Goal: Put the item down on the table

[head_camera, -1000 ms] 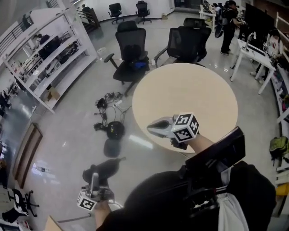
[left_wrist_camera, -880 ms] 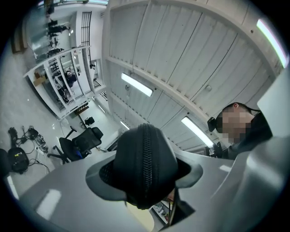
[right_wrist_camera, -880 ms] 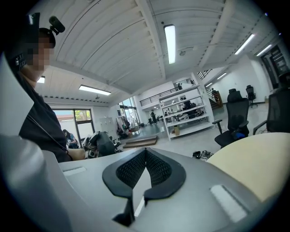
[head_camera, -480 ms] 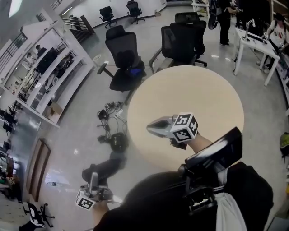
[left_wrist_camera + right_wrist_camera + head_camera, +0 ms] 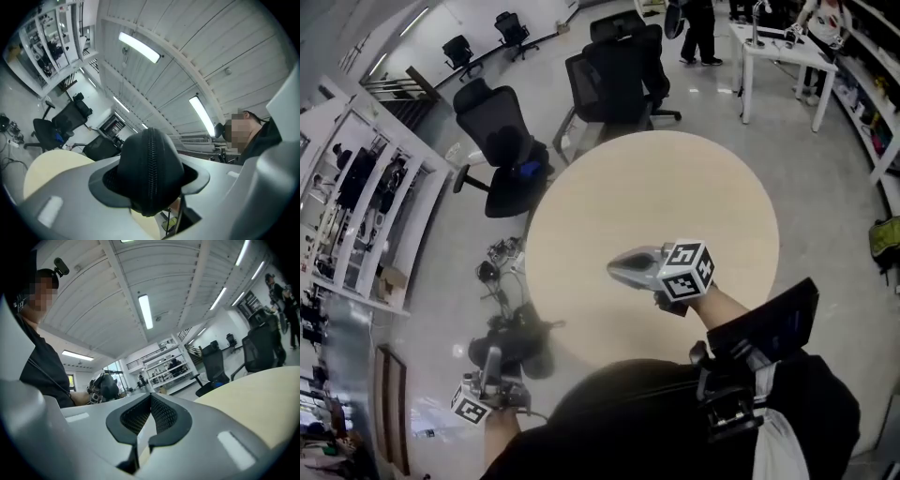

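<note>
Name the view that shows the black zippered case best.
Left gripper view: the black zippered case fills the centre, zipper plain, gripped in the left tongs. Head view shows only a dark lump low at left; right gripper view, a small distant shape.

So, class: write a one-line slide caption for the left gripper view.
Left gripper clamps a black rounded zipped fabric case, with the round beige table beyond it.

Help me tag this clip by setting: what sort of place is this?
Probably an open-plan office or lab workspace: black swivel chairs stand by a round table, with white shelving along one side and a white desk beyond.
</note>
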### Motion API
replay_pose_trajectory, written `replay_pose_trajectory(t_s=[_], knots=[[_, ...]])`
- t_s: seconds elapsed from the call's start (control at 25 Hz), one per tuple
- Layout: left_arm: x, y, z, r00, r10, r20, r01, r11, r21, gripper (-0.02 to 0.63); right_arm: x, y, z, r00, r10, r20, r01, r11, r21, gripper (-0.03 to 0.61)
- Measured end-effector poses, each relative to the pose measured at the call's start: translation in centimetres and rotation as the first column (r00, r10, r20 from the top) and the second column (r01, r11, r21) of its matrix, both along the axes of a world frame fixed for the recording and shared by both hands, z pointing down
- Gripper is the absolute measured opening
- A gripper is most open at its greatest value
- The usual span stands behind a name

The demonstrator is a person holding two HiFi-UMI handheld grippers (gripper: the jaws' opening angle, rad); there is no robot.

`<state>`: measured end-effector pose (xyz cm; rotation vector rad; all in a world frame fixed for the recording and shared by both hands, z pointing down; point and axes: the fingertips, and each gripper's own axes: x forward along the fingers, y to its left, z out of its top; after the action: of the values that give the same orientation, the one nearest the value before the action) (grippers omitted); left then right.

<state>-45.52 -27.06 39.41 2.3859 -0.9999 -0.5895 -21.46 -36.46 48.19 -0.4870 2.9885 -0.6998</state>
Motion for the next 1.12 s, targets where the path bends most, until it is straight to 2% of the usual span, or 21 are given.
replay_pose_trajectory(t_s=[0.2,0.4,0.52,0.68,0.8,0.88,1.0,1.12], knots=[[4.9,-5.8,1.1,0.981,0.195,0.001,-0.195,0.981,-0.02,0.262,6.7,-0.4,0.6,0.978,0.21,-0.001,-0.21,0.978,-0.009,0.015],[8.3,-11.0,1.6,0.923,0.383,-0.045,-0.383,0.924,-0.007,0.262,10.7,-0.6,0.8,0.919,0.392,-0.04,-0.393,0.919,-0.023,0.015],[7.7,-14.6,2.4,0.874,0.477,-0.087,-0.478,0.878,0.012,0.262,10.4,-1.3,0.4,0.867,0.49,-0.089,-0.492,0.87,-0.003,0.015],[5.0,-19.1,5.3,0.803,0.578,-0.144,-0.583,0.812,0.005,0.262,7.5,-2.1,0.2,0.783,0.605,-0.144,-0.612,0.791,-0.006,0.015],[4.5,-22.2,5.8,0.755,0.635,-0.164,-0.639,0.768,0.037,0.262,5.2,-1.7,-0.3,0.76,0.627,-0.172,-0.637,0.771,-0.007,0.015],[5.4,-23.3,5.9,0.742,0.645,-0.183,-0.649,0.759,0.045,0.262,4.9,-1.4,-0.7,0.75,0.63,-0.203,-0.644,0.765,-0.006,0.015],[7.2,-23.4,5.9,0.734,0.638,-0.233,-0.644,0.763,0.06,0.262,6.3,-1.4,-1.6,0.753,0.621,-0.215,-0.637,0.771,-0.005,0.015],[9.4,-23.6,6.0,0.761,0.6,-0.248,-0.608,0.792,0.05,0.262,8.6,-2.6,-1.3,0.78,0.583,-0.228,-0.6,0.8,-0.003,0.015]])
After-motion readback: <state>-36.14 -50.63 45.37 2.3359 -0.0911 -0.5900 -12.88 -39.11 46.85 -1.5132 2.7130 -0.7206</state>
